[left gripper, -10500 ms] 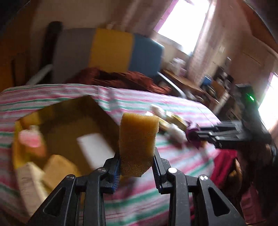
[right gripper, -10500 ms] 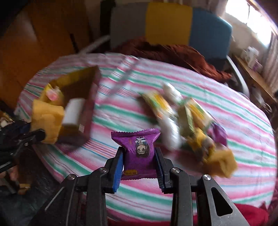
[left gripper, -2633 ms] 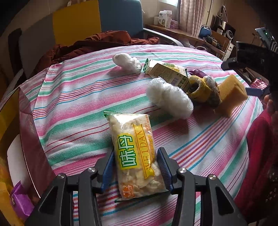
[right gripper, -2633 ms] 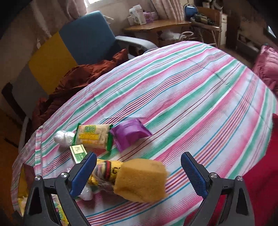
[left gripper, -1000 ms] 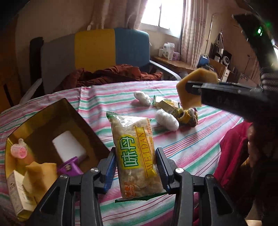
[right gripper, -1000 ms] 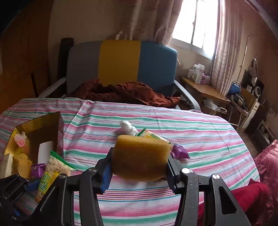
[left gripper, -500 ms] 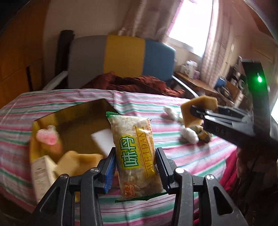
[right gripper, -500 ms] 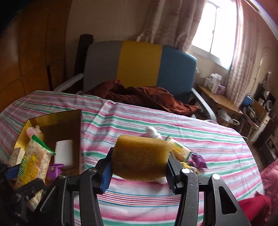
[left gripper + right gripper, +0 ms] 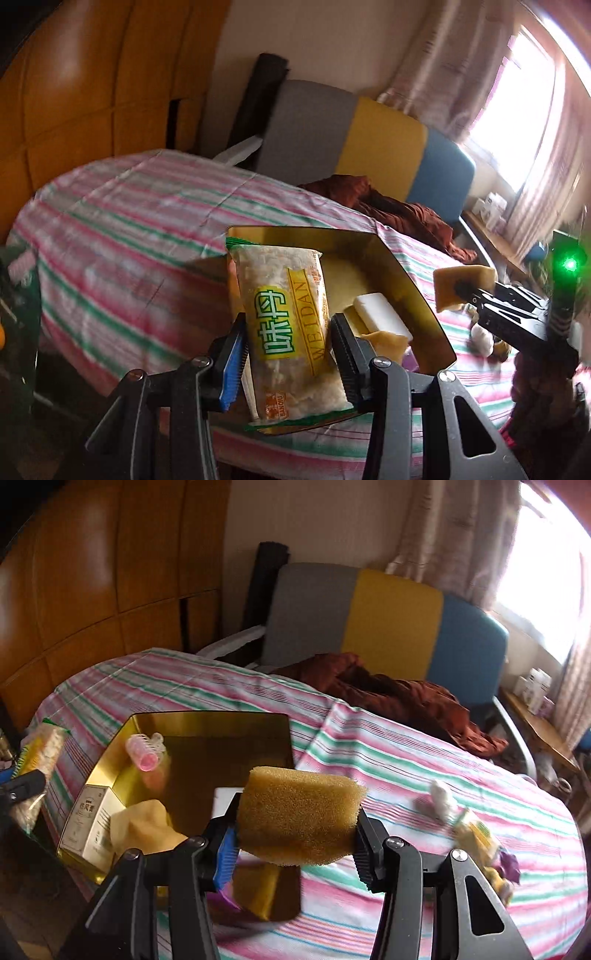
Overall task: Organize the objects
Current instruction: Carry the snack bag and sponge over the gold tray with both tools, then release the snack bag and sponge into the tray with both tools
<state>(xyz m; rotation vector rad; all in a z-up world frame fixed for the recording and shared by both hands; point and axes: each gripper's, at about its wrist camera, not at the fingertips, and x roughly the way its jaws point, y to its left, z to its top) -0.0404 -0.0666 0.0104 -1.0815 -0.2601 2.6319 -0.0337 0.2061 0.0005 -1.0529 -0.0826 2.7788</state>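
Observation:
My left gripper [image 9: 290, 354] is shut on a clear snack bag [image 9: 291, 332] with a green and yellow label, held upright in front of the gold box [image 9: 417, 291]. My right gripper [image 9: 295, 834] is shut on a yellow sponge [image 9: 299, 814], held above the near side of the gold box [image 9: 207, 718]. In the left wrist view the right gripper [image 9: 461, 291] comes in from the right with its sponge [image 9: 463, 286]. In the right wrist view the snack bag [image 9: 38, 751] shows at the far left. The box holds a pink roller [image 9: 146, 751], a white carton [image 9: 92, 823], a white block [image 9: 382, 317] and a yellow sponge [image 9: 142, 830].
A round table with a striped cloth [image 9: 388, 760] carries loose items at its right: a white ball [image 9: 441, 799], a yellow-green packet [image 9: 476, 834] and a purple packet [image 9: 509, 864]. A grey, yellow and blue chair [image 9: 388, 624] with a brown cloth [image 9: 391, 694] stands behind. Wooden cabinets [image 9: 92, 583] fill the left.
Both grippers have swung left with their loads. The gold box now lies close under them, and the loose pile has slid to the right edge of both views.

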